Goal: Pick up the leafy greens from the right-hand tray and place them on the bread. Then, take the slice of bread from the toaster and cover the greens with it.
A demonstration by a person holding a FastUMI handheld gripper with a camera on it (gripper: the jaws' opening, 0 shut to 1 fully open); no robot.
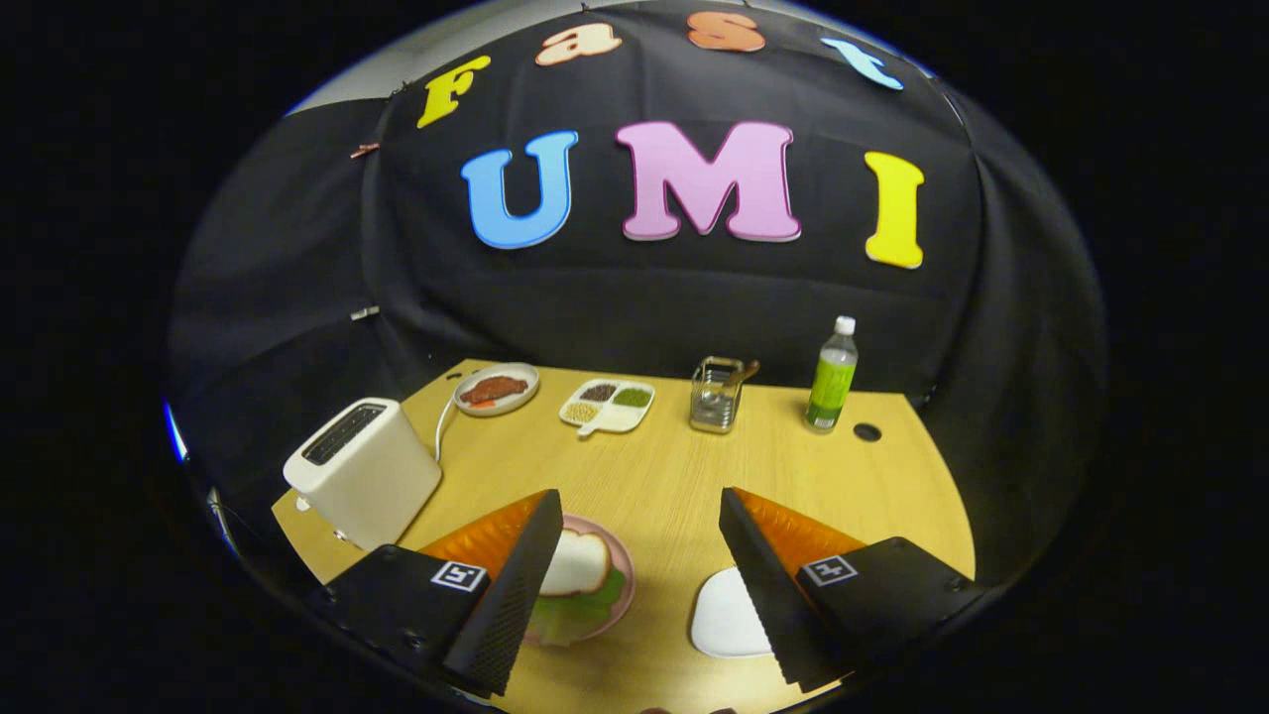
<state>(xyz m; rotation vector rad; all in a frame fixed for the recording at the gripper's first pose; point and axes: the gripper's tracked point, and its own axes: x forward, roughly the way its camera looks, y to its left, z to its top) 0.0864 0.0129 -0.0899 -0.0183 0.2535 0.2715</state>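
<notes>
Gripper (639,585) gaping wide, holding nothing: I am hovering over bread (575,562) covering greens (580,610), lower centre; task seemingly complete, next only withdrawing.

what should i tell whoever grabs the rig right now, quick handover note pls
Gripper: open, holding nothing, fingers spread wide above the table's near edge.
Pink plate, beside the left finger: a slice of bread lies on top of the leafy greens; a green edge sticks out from under it.
White tray, by the right finger: no greens on it.
Toaster, off to the left: no bread seen sticking out of the slots.
Done, by the look of it: greens placed and covered with bread.
Left: likely nothing; check that a bottom slice sits under the greens, hidden from here.
</notes>
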